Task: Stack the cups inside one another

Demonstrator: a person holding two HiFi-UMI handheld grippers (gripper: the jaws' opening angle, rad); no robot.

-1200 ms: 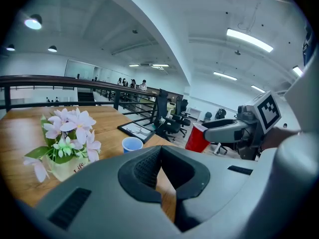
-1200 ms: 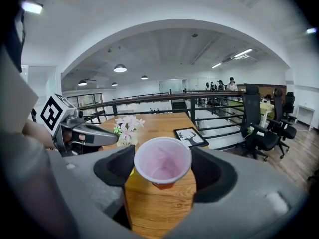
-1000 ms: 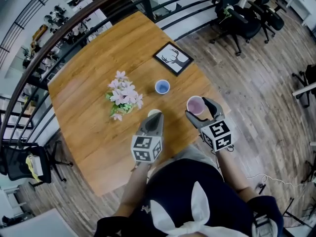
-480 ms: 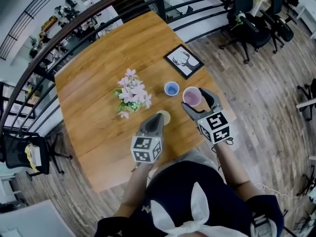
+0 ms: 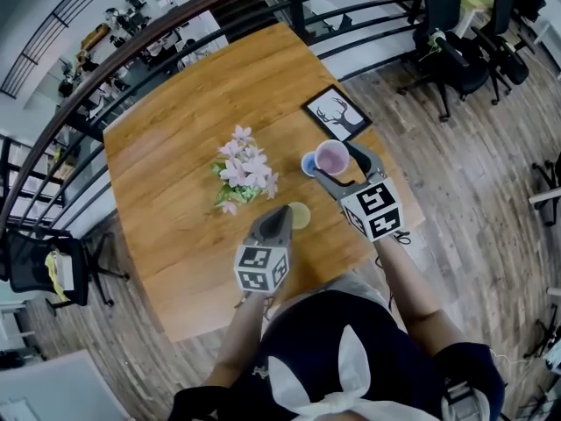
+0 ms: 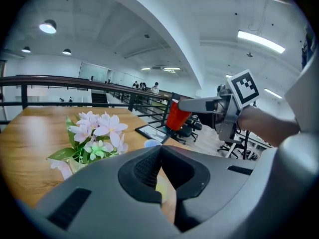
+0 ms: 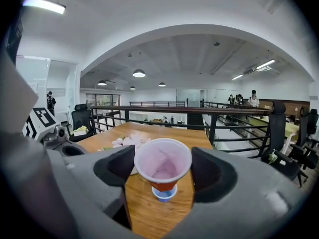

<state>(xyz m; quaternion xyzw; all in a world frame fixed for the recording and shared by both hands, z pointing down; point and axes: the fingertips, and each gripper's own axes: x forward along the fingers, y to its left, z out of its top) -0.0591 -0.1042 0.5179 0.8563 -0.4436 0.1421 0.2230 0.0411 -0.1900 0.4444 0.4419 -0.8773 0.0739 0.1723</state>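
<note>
My right gripper (image 5: pixel 337 167) is shut on a red cup (image 5: pixel 331 157) with a pale pink inside, and holds it upright in the air. In the right gripper view the red cup (image 7: pixel 162 159) sits between the pads, with a small blue cup (image 7: pixel 163 194) on the wooden table (image 5: pixel 175 147) right below it. The blue cup (image 5: pixel 308 164) is half hidden by the red one in the head view. A yellow cup (image 5: pixel 300 215) stands just past the tip of my left gripper (image 5: pixel 281 214), whose jaws are together. Whether it touches that cup cannot be told.
A vase of pink flowers (image 5: pixel 246 168) stands left of the cups. A framed deer picture (image 5: pixel 337 113) lies near the table's far right corner. A dark railing (image 5: pixel 289 7) runs behind the table. Office chairs (image 5: pixel 456 51) stand on the floor to the right.
My right gripper has carried the red cup up and toward the blue cup, and now holds it over that cup. The left gripper has shifted only a little by the yellow cup.
</note>
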